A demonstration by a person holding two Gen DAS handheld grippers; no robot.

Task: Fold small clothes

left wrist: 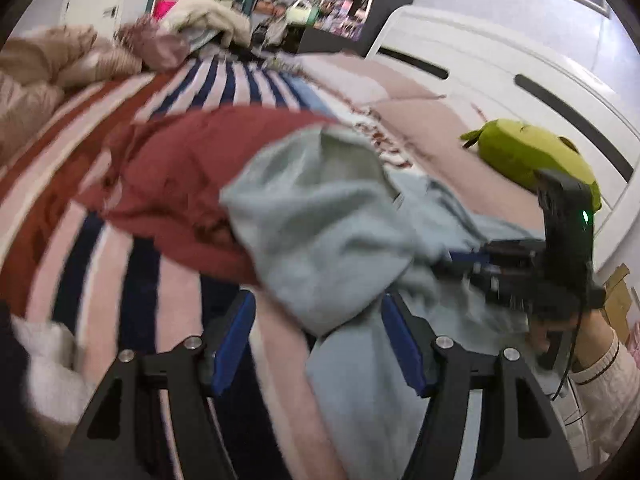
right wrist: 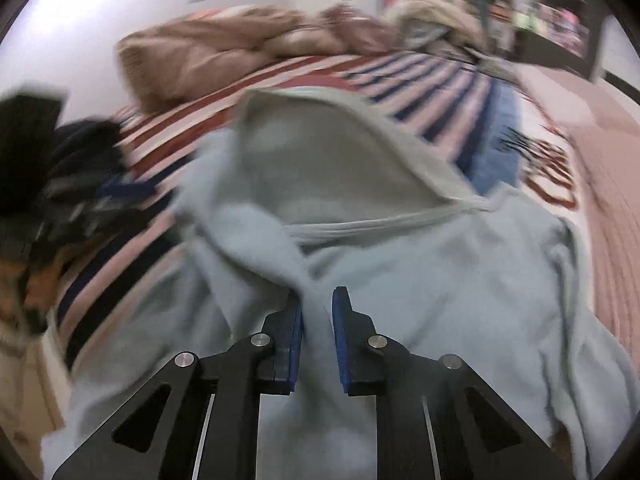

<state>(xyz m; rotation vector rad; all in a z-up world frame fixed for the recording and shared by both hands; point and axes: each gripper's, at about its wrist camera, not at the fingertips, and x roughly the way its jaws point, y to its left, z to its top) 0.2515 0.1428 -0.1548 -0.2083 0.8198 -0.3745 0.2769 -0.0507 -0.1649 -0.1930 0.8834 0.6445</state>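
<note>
A light blue hooded garment (left wrist: 320,236) lies bunched on the striped blanket (left wrist: 100,264), its hood (right wrist: 328,152) standing open towards the far side. My left gripper (left wrist: 318,340) is open, and a fold of the blue cloth hangs loosely between its blue pads (left wrist: 236,340) without being pressed. My right gripper (right wrist: 318,328) is shut on a narrow ridge of the same garment (right wrist: 440,288). In the left wrist view the right gripper (left wrist: 464,264) reaches in from the right. The left gripper (right wrist: 120,190) shows blurred at the left of the right wrist view.
A dark red garment (left wrist: 180,184) lies partly under the blue one. A green plush toy (left wrist: 528,156) sits at the right by the white bed frame (left wrist: 500,80). Beige bedding (right wrist: 208,56) is heaped at the far side. A white cloth (left wrist: 52,364) lies at the lower left.
</note>
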